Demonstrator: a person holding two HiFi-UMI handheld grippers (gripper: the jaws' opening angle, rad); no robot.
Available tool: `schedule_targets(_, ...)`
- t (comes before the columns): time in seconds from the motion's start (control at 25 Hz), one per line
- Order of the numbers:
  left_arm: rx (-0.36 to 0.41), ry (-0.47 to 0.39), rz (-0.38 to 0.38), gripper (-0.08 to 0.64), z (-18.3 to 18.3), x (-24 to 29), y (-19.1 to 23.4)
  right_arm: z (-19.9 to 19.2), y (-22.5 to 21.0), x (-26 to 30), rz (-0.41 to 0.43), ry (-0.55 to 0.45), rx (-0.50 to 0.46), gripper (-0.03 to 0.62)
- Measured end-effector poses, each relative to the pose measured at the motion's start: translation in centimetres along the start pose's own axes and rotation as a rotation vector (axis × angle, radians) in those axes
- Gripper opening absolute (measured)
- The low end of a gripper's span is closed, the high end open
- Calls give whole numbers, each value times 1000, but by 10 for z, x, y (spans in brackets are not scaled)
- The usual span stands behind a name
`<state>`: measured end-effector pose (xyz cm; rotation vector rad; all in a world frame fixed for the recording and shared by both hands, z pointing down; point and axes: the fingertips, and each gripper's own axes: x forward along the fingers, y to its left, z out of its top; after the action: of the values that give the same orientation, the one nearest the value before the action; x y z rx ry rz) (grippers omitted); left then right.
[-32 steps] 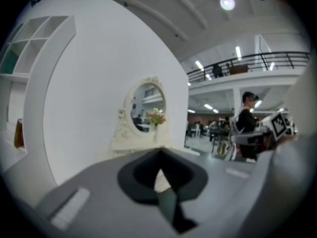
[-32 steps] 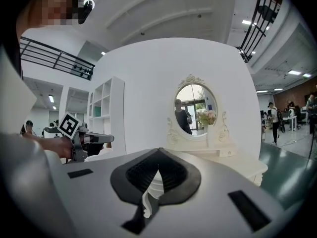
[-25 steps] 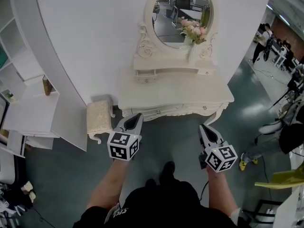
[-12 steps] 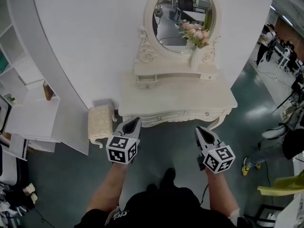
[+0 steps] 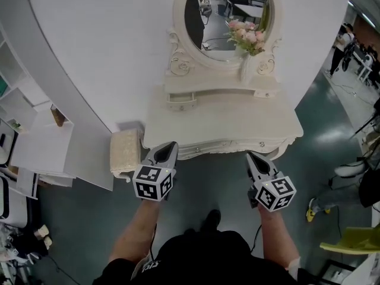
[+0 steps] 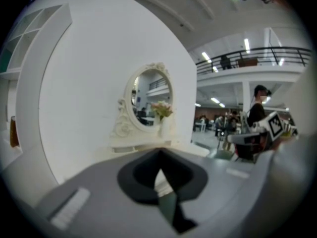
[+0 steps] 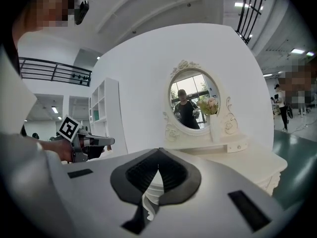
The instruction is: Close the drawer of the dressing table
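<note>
The white dressing table (image 5: 222, 123) stands against the curved wall, with an oval mirror (image 5: 222, 16) and a vase of pink flowers (image 5: 246, 37) on it. On its upper shelf the small left drawer (image 5: 181, 102) sticks out a little; the small right drawer (image 5: 265, 94) sits flush. My left gripper (image 5: 168, 149) is shut and empty, its tip just short of the table's front left edge. My right gripper (image 5: 252, 157) is shut and empty too, near the front right edge. The table and mirror (image 6: 151, 103) show beyond the left gripper (image 6: 159, 158), and the mirror (image 7: 193, 100) beyond the right gripper (image 7: 158, 157).
A small cushioned stool (image 5: 124, 150) stands left of the table, close to my left gripper. White shelving (image 5: 41, 141) fills the far left. People (image 5: 350, 43) stand at the far right, and a yellow chair (image 5: 350, 242) is at the lower right. The floor is dark green.
Both grippers have moved forward towards the table's front edge, and the table sits closer and larger in the head view. Both stay shut.
</note>
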<state>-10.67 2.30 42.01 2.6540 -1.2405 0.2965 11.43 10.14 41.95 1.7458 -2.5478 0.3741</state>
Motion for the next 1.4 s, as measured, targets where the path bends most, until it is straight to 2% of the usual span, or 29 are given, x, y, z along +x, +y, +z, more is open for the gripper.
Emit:
schedule_targets(0.32, 11, 38, 36, 9, 9, 49, -7, 5, -56, 25, 32, -12, 49, -6)
schedule_targets(0.64, 17, 43, 61, 9, 21, 77, -18, 7, -87, 35, 71, 1, 66, -6)
schedule_targets(0.96, 2, 44, 70, 9, 21, 93, -16, 3, -88, 50, 114, 23, 75, -6)
schedule_targets(1.4, -41, 25, 52, 9, 28, 149, 30, 15, -100, 112, 116, 65, 35, -5)
